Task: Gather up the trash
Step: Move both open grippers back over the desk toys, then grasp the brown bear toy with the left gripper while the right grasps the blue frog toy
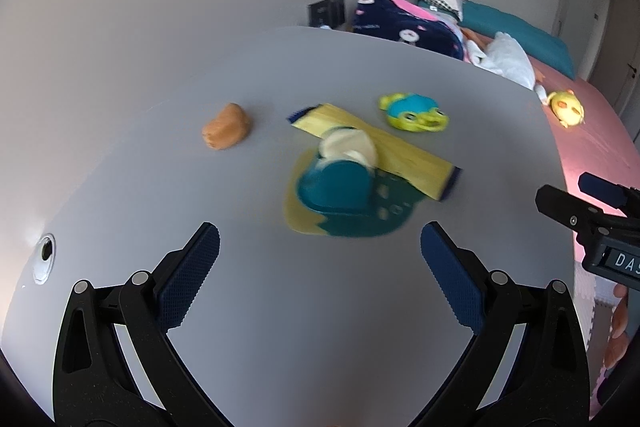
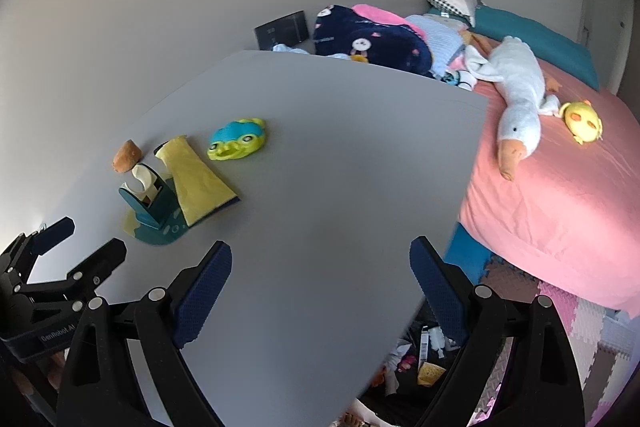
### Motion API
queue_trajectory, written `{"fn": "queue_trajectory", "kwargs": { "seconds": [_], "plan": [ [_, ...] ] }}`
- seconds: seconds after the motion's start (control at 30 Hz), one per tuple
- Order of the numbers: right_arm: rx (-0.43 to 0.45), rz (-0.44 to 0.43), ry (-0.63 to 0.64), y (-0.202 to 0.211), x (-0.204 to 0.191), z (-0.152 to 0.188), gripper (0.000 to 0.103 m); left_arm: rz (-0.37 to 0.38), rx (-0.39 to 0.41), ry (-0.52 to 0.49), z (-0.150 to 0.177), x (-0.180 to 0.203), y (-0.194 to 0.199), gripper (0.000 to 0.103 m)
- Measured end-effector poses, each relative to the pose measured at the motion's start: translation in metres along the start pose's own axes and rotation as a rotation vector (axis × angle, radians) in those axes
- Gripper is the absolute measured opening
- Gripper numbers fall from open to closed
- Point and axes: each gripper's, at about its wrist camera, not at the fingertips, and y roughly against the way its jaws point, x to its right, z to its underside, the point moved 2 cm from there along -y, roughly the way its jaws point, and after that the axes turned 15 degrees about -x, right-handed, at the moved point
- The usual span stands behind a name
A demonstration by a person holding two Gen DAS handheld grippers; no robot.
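My left gripper (image 1: pixel 320 263) and right gripper (image 2: pixel 320 279) both gape wide, empty, over the grey table (image 2: pixel 340 167) near the yellow wrapper (image 1: pixel 376 147).

Bench (image 2: pixel 340 187) is bare across its middle, near side and right half: open passage there for either claw. Obstacles sit in one cluster toward the far-left area: orange lump (image 1: pixel 226 126), yellow wrapper (image 1: pixel 404 155) lying flat, teal tape dispenser (image 1: pixel 336 187) standing on a teal-yellow sheet (image 1: pixel 360 223), and the frog toy (image 1: pixel 414 111) just beyond. A gap separates lump from dispenser; dispenser touches the wrapper. Left claw (image 1: pixel 320 259) is open over bare bench just short of the sheet, nothing between its fingers. Right claw (image 2: pixel 320 279) is open above bare bench near the right edge. The two claws sit side by side, apart. Bed (image 2: pixel 560 207) abuts the bench's right side.
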Motion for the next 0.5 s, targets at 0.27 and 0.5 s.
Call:
{"fn": "queue_trajectory", "kwargs": {
  "seconds": [0.27,0.5],
  "plan": [
    [-0.006,-0.034,0.038,-0.015,-0.024,-0.023,0.090,-0.028,0.010,0.043,-0.012,-0.035,-0.002,0.097],
    [-0.015,-0.069,0.046,-0.032,-0.041,-0.048,0.090,-0.054,0.026,0.078,-0.030,-0.058,-0.010,0.097]
  ]
}}
